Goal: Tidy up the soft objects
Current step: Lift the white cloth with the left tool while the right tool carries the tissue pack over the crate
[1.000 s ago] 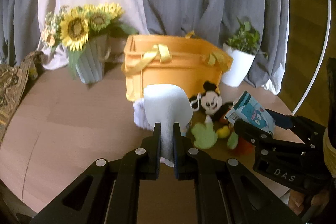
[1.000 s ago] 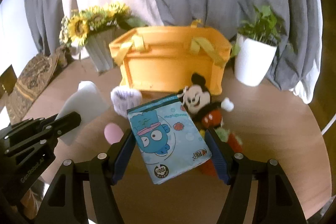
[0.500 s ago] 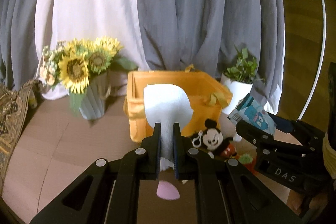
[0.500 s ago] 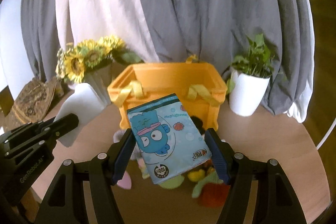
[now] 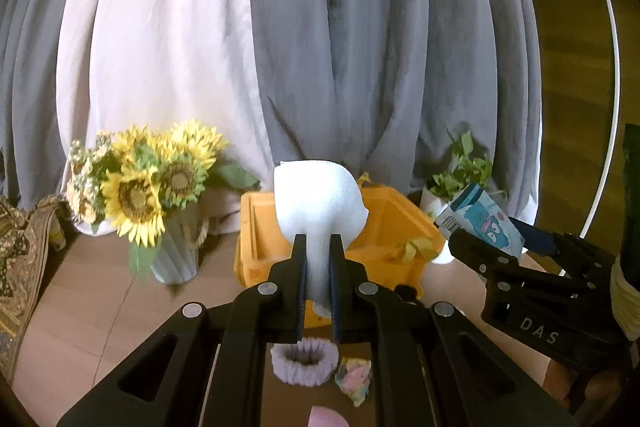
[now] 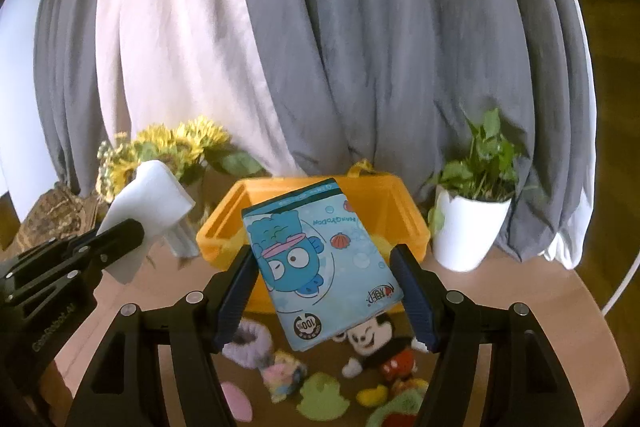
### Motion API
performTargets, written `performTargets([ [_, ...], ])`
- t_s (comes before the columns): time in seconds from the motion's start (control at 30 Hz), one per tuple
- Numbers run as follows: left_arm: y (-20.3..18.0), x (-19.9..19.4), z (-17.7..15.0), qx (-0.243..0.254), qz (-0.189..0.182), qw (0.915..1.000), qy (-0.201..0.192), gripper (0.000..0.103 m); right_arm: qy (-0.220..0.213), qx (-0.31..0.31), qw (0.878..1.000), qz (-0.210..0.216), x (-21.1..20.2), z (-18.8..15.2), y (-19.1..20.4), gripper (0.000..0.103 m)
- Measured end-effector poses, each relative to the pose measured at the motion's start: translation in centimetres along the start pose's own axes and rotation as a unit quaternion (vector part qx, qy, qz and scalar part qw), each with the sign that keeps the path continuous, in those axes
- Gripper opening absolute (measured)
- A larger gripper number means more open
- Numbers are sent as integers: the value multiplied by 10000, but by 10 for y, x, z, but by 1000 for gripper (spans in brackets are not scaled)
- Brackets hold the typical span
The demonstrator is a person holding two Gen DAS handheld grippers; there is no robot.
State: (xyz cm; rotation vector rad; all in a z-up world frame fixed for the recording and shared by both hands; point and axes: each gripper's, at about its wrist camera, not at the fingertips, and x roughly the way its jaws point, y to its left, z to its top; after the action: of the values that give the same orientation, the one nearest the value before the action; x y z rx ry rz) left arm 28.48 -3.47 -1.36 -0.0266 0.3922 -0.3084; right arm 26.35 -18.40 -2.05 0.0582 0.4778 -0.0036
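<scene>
My left gripper (image 5: 318,291) is shut on a white sponge (image 5: 318,199) and holds it raised in front of the orange basket (image 5: 392,227). My right gripper (image 6: 324,291) is shut on a blue tissue pack (image 6: 316,263), held above the table before the basket (image 6: 224,223). The sponge (image 6: 148,191) also shows at left in the right wrist view, the tissue pack (image 5: 480,219) at right in the left wrist view. On the table below lie a purple scrunchie (image 5: 302,363), a Mickey plush (image 6: 380,347) and several small soft toys (image 6: 320,393).
A sunflower vase (image 5: 172,251) stands left of the basket. A white potted plant (image 6: 466,227) stands right of it. Grey and white curtains hang behind. A patterned cloth (image 5: 16,251) lies at the table's left edge.
Both grippers have risen with their loads, so the basket and the toys sit lower in view. The basket's inside now shows.
</scene>
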Motion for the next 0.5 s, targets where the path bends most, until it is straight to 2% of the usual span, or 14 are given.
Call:
performTargets([
  [0.5, 1, 34, 29, 80, 11, 9994, -327, 11, -448, 3, 9990, -88, 30, 39, -10, 69],
])
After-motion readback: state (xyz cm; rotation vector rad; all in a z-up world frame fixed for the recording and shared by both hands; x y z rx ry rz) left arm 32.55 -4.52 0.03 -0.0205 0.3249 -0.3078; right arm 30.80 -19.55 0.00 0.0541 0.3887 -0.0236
